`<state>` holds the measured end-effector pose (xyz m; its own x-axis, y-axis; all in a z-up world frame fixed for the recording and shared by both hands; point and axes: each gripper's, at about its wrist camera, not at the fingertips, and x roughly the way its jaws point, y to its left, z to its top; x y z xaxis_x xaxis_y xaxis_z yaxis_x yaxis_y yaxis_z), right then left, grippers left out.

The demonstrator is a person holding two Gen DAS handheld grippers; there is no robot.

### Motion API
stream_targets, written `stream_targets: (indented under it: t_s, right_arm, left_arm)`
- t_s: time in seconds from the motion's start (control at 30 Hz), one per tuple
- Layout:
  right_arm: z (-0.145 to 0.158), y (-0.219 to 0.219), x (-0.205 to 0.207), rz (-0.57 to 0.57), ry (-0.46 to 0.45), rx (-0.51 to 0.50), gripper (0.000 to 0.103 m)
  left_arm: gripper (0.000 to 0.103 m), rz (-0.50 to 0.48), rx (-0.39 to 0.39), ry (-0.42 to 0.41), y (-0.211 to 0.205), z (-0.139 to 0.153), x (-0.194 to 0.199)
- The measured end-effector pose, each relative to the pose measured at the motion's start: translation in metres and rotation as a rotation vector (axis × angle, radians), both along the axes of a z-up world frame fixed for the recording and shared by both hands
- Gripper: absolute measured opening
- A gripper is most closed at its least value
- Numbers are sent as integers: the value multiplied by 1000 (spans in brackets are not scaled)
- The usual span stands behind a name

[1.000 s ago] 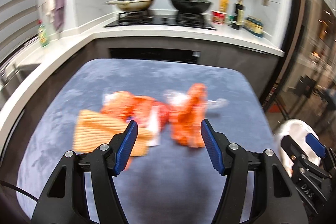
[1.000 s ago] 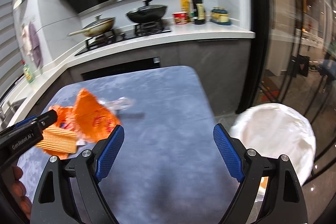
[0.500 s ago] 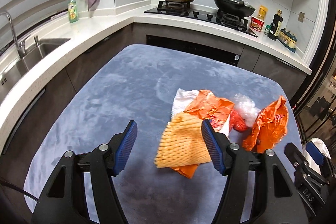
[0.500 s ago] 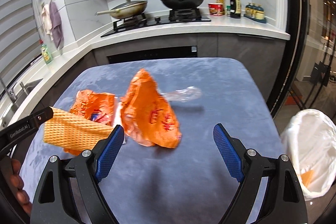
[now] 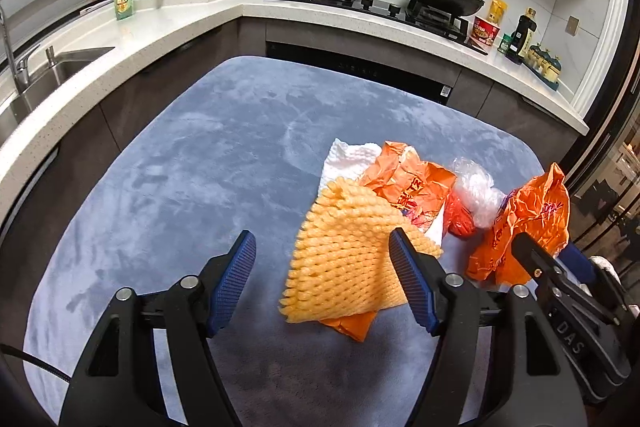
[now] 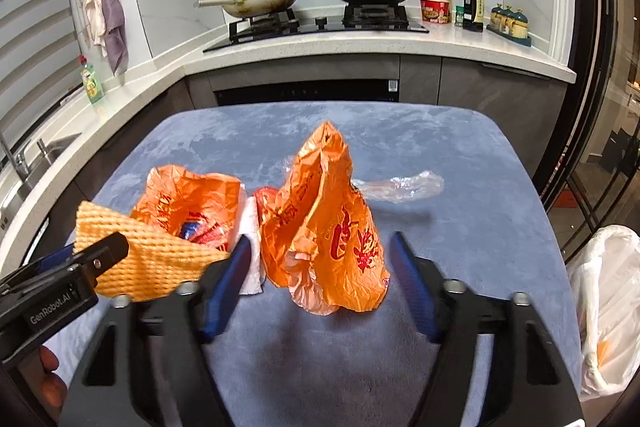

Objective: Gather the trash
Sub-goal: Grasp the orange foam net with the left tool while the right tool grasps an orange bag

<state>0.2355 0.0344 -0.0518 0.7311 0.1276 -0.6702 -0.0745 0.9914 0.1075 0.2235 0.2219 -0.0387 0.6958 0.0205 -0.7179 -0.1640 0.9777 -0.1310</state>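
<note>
Our right hand-held gripper (image 6: 320, 279) is closing around the light, crinkly orange plastic bag (image 6: 326, 223); we pinch its six-o'clock folds.

left gripper (image 5: 322, 281): jaws closing, angled down | right gripper (image 6: 320, 277): jaws closing, angled down

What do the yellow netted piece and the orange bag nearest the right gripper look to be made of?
Yellow netted piece: probably soft foam mesh, matte, with a puffy woven lattice. Orange bag: thin plastic film, slightly glossy, sharply crinkled, printed in red.
</note>
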Motion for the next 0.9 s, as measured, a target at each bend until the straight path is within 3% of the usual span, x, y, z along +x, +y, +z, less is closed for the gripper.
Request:
stream_targets:
  t_s: [0.1,0.17,0.3,0.33,0.47,0.9]
  right_arm:
    - [-6,-3,1,3,24,-2,29]
    - [-8,-7,-1,-2,27,0,21]
    - [-7,-20,-7,-20,27,5,8]
    - [-7,-23,-8,-22,26,7,8]
    - [2,-41,-19,-46,3,27,6]
    - [34,-127,-57,-171,-85,51,6]
  left_arm:
    - [42,-16,5,-5,-4,1,0]
    - [28,-26,7,-7,-9,2,-1]
    - [20,-44,20,-27,-19,8,-7]
    - [14,-50,23,-32,-22,10,-9]
    - [11,-86,25,-62,-38,21,-18]
    - [10,-264,57,-139,-134,56,-38]
